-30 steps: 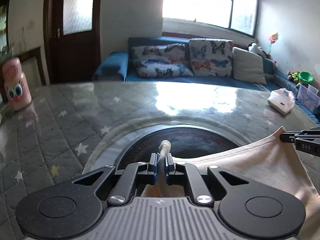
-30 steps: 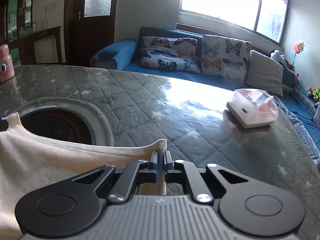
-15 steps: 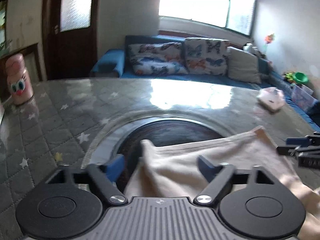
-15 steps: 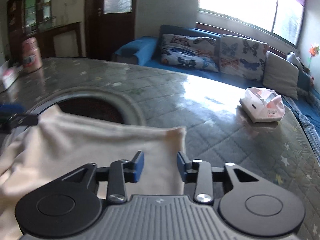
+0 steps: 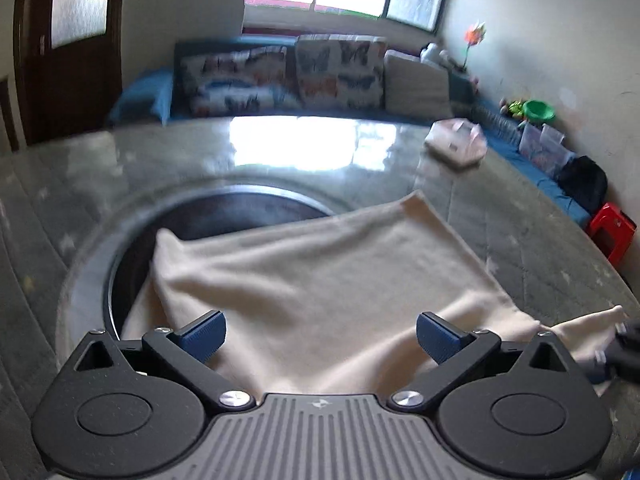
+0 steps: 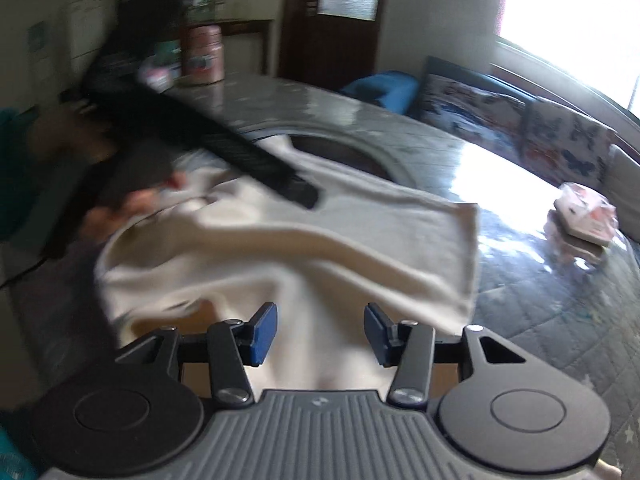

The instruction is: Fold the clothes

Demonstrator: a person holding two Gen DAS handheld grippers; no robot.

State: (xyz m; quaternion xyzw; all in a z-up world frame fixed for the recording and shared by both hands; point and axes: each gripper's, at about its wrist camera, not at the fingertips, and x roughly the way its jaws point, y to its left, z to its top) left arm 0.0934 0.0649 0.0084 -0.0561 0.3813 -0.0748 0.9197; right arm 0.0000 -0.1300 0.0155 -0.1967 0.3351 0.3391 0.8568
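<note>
A cream garment (image 5: 320, 272) lies spread on the grey quilted table (image 5: 520, 216), partly over a dark round inset (image 5: 224, 216). My left gripper (image 5: 320, 336) hangs over the garment's near part. Its jaws are opening wide and the blue pads (image 5: 202, 336) do not touch the cloth. My right gripper (image 6: 320, 334) hovers over the garment (image 6: 320, 248) from the other side, jaws opening, nothing pinched. In the right wrist view the left gripper (image 6: 248, 160) shows as a black blur, with a person's hand (image 6: 120, 208) behind it.
A white tissue pack (image 5: 456, 146) sits at the table's far right. A pink bottle (image 6: 202, 54) stands at the far left edge. Beyond the table are a blue sofa with butterfly cushions (image 5: 304, 76) and a red stool (image 5: 610, 232).
Both grippers were shut on the garment's corners and have since opened and let go. The cloth has dropped onto the table. Both hands drew back, and the right view swung left.
</note>
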